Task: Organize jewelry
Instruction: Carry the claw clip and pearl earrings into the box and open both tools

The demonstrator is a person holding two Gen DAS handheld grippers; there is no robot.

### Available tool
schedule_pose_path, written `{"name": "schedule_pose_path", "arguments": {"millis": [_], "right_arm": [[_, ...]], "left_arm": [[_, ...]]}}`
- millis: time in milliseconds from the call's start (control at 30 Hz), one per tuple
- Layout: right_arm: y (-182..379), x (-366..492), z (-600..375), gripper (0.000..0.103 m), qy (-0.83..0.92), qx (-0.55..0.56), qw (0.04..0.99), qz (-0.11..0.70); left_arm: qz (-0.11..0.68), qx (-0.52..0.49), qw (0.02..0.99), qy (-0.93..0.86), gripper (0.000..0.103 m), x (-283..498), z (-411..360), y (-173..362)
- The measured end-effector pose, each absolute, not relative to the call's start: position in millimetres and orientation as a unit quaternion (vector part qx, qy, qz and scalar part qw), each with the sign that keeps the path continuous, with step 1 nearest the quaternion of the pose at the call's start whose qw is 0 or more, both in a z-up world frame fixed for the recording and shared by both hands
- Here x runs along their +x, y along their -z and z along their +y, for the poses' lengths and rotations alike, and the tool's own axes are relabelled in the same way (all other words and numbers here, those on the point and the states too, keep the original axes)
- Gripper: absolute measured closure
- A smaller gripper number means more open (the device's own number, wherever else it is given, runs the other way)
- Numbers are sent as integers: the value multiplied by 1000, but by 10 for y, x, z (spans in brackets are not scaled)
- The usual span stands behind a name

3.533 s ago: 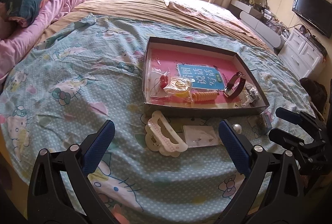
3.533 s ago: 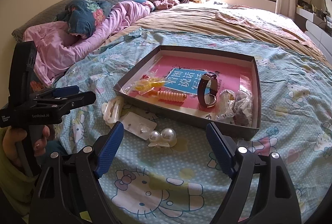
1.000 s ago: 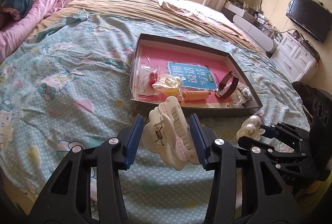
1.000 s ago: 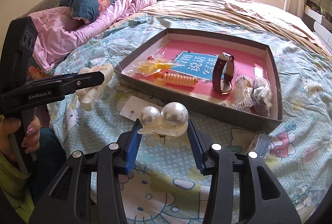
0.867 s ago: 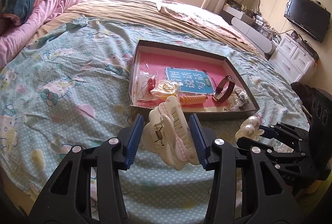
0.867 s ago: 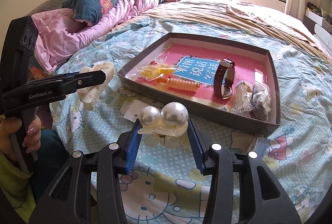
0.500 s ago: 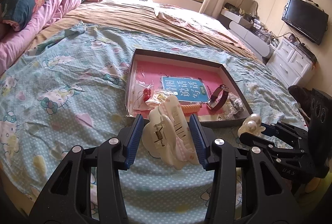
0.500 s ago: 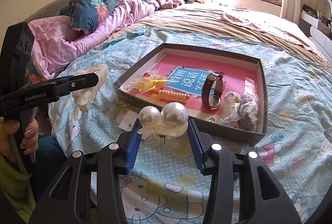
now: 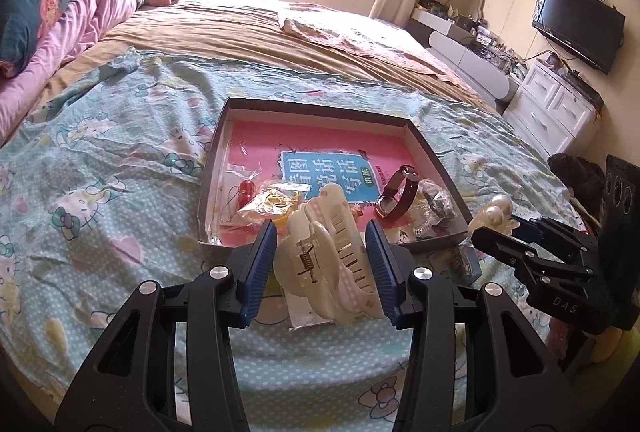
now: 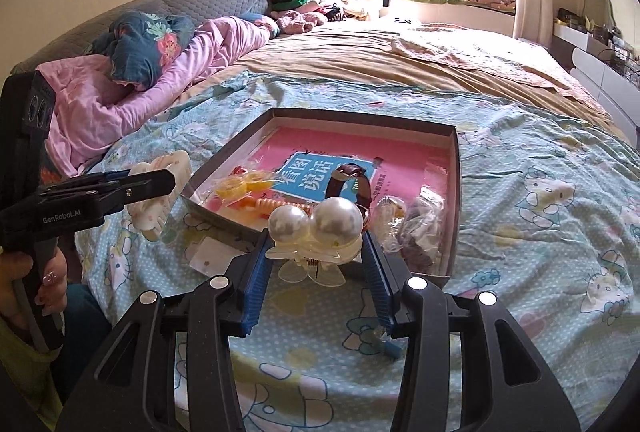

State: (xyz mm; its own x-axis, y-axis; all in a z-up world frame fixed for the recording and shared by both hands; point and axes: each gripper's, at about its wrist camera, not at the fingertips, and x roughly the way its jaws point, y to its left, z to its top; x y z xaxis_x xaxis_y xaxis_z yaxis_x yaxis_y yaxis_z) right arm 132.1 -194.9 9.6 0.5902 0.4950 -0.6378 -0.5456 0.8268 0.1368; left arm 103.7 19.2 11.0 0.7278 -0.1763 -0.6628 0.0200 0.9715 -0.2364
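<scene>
My left gripper (image 9: 322,264) is shut on a cream claw hair clip (image 9: 324,252), held above the bedspread just short of the shallow dark box (image 9: 208,168). That clip (image 10: 160,188) and the left gripper (image 10: 132,188) show at the left of the right wrist view. My right gripper (image 10: 316,264) is shut on a hair clip with two big pearls (image 10: 314,222); the pearl clip (image 9: 494,210) also shows at the right of the left wrist view. Inside the pink-lined box (image 10: 454,200) lie a wristwatch (image 10: 348,184), an orange spiral band (image 10: 280,204) and small plastic bags.
A white earring card (image 10: 210,256) lies on the Hello Kitty bedspread (image 10: 540,216) in front of the box. A small packet (image 9: 466,260) sits by the box's near right corner. Pink bedding (image 10: 120,100) is piled far left; a white dresser (image 9: 556,112) and TV stand right.
Both grippers have lifted a little with their clips and edged toward the box. Their grips have not changed.
</scene>
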Motion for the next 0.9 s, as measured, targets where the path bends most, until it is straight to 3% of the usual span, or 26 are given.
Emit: {"name": "schedule_pose_path", "arguments": {"millis": [733,900], "right_arm": [[397,1981,-1871,60,-241,-70,892,377],[384,2009,-1824,55,-240,-70,893,374]], "left_arm": [[410,-91,907,32,65,1835,88,316],[413,-97,905,29,65,1866,129,348]]}}
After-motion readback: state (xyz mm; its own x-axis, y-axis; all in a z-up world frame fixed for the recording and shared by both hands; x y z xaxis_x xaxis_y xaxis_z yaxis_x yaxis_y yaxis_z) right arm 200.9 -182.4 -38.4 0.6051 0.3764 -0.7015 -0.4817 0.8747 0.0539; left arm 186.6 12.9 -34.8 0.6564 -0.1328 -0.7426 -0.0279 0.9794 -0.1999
